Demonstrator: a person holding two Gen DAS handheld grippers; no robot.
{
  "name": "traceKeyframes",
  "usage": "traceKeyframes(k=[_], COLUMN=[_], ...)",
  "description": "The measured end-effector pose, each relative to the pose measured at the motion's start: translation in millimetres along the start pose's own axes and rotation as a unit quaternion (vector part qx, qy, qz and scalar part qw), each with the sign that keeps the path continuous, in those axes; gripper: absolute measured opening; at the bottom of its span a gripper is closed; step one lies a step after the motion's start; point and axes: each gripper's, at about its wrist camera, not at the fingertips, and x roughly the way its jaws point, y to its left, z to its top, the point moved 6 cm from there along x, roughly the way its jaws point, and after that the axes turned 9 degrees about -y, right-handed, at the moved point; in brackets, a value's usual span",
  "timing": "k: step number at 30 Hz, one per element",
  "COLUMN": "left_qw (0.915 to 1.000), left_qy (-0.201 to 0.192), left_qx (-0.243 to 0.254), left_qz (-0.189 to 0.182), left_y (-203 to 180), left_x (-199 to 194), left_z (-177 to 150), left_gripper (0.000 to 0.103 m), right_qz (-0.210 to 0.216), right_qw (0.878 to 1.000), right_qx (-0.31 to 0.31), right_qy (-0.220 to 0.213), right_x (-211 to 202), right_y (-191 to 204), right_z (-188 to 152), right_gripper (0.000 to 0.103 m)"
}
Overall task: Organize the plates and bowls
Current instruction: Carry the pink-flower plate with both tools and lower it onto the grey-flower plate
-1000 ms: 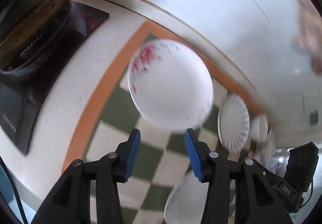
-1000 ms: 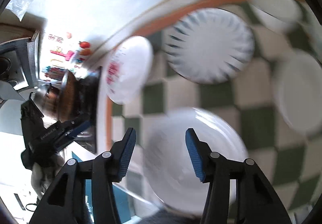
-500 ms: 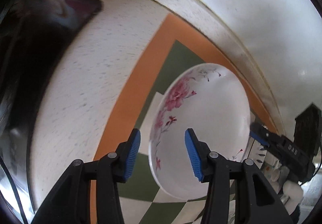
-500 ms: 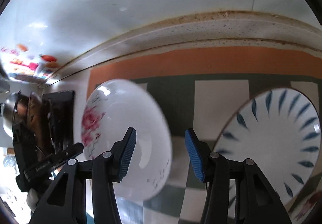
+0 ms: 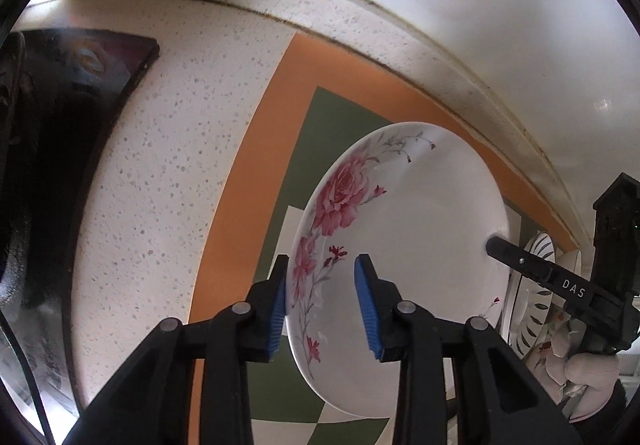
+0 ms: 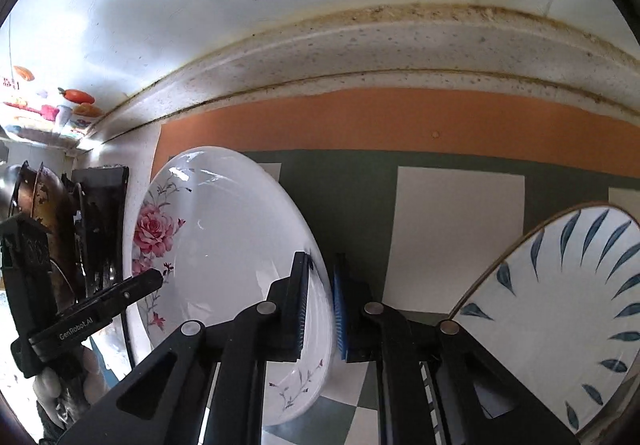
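A white plate with pink roses (image 5: 404,245) lies on the checkered mat; it also shows in the right wrist view (image 6: 224,253). My left gripper (image 5: 322,305) is open, its blue pads astride the plate's left rim. My right gripper (image 6: 320,301) is shut on the plate's right rim; its finger (image 5: 520,259) shows on that rim in the left wrist view. A white plate with blue leaf marks (image 6: 568,309) lies to the right, also seen in the left wrist view (image 5: 536,297).
A green and white checkered mat with an orange border (image 5: 256,173) covers the speckled counter (image 5: 160,165). A black stove (image 5: 52,149) with a pan (image 6: 44,221) stands at the left. The wall (image 6: 320,5) runs close behind.
Both grippers have moved in on the rose plate. My right gripper has closed on its right rim. My left gripper now straddles its left rim.
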Motion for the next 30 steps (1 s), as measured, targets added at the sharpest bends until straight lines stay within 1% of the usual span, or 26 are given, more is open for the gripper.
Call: traceKeyframes(k=[2, 7, 12, 14, 18, 24, 30], left_qw=[1.0000, 0.9998, 0.9993, 0.9991, 0.9988, 0.9973, 0.9945], left_qy=[-0.004, -0.014, -0.027, -0.031, -0.034, -0.032, -0.025], left_qx=[0.003, 0.013, 0.025, 0.028, 0.036, 0.062, 0.095], left_qz=[0.000, -0.004, 0.001, 0.001, -0.005, -0.022, -0.036], left_y=[-1.4, -11.8, -25.4, -27.2, -40.3, -72.2, -101.1], left_x=[-3.4, -19.9, -42.7, -52.6, -71.4, -95.5, -113.2], left_z=[3.6, -0.7, -8.5, -14.1, -33.9, -65.9, -98.4], left_gripper=[0.029, 0.029, 0.029, 0.029, 0.029, 0.029, 0.029], right_qz=[0.002, 0.016, 0.038, 0.049, 0.051, 0.056, 0.053], right_qw=[1.000, 1.000, 0.999, 0.998, 0.998, 0.997, 0.996], right_qx=[0.000, 0.014, 0.027, 0.031, 0.023, 0.032, 0.051], right_qy=[0.001, 0.001, -0.011, -0.018, -0.030, -0.038, -0.046], right_x=[-1.9, -10.8, -37.1, -53.6, -84.2, -129.9, -170.3], right_y=[-1.6, -4.8, -7.6, -7.9, -7.4, -26.8, -52.9], right_z=[-2.7, -11.2, -21.4, -28.0, -47.4, -86.0, -133.4], right_gripper=[0.013, 0.013, 0.013, 0.013, 0.013, 0.013, 0.013])
